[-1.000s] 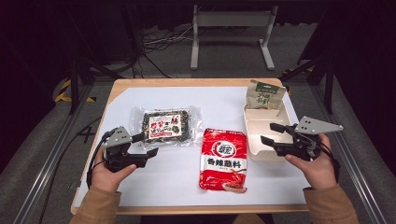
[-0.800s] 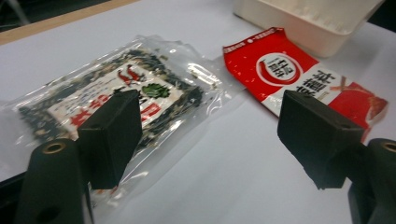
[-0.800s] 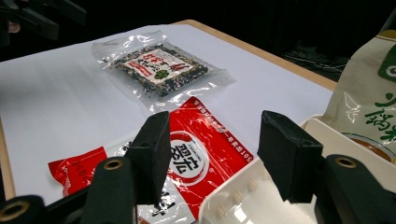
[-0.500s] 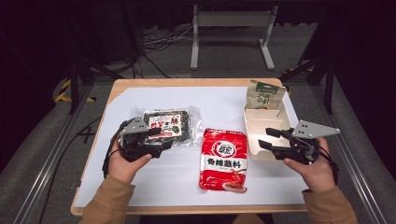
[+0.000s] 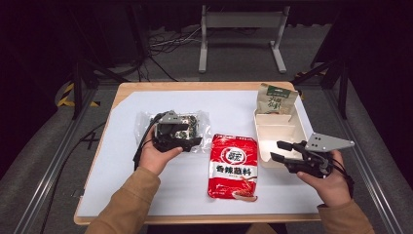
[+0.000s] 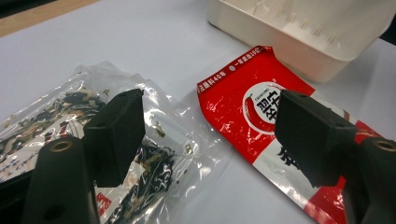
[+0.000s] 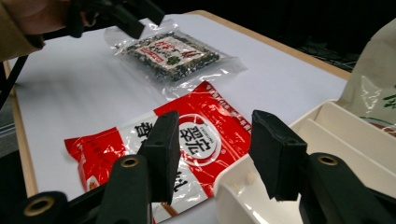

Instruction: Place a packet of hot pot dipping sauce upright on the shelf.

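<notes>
My left gripper (image 5: 187,136) hovers over the right half of a clear packet of dark dried bits (image 5: 197,119). Its jaws have just been opening and stand open. In the left gripper view (image 6: 212,135) they straddle the packet's corner (image 6: 154,140) and the red sauce packet (image 6: 238,107) without touching either. My right gripper (image 5: 278,151) is held at the near right edge of the white divided tray (image 5: 258,136). Its jaws have just been closing but are open, and in the right gripper view (image 7: 217,154) the tray's corner (image 7: 233,191) and the red packet (image 7: 210,116) lie below them.
A green and white pouch (image 5: 276,100) stands upright at the tray's far end. The red packet (image 5: 233,165) lies flat in the middle of the white sheet. The wooden table edge (image 5: 195,219) runs close to the person's sleeves.
My left gripper has moved right and away from the person, from beside the clear packet to above it. My right gripper has stayed in place with its jaws a little narrower.
</notes>
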Demonstrator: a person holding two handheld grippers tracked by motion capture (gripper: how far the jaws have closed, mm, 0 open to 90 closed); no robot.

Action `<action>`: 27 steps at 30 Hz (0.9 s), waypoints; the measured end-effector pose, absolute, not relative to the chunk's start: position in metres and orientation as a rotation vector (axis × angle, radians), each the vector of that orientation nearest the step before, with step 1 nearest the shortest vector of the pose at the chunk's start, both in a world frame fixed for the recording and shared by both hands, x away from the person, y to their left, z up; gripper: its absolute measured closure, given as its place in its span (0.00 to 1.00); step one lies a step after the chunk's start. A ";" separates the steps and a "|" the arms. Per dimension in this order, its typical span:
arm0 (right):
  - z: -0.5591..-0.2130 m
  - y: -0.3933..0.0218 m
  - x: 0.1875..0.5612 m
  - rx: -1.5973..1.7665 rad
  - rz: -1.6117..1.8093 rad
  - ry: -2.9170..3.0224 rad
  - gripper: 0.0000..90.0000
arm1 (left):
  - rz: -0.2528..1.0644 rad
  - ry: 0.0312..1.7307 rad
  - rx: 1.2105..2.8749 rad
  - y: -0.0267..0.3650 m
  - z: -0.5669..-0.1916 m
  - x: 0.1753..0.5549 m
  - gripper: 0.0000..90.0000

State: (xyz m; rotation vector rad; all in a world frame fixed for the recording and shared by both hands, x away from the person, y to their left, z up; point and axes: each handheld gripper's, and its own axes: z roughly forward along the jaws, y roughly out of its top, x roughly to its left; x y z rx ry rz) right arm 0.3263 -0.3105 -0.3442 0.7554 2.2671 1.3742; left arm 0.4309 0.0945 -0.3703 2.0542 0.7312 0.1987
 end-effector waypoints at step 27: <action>-0.357 -0.321 0.301 0.805 1.417 2.256 0.51 | 0.063 0.679 2.192 0.025 -0.394 0.483 0.20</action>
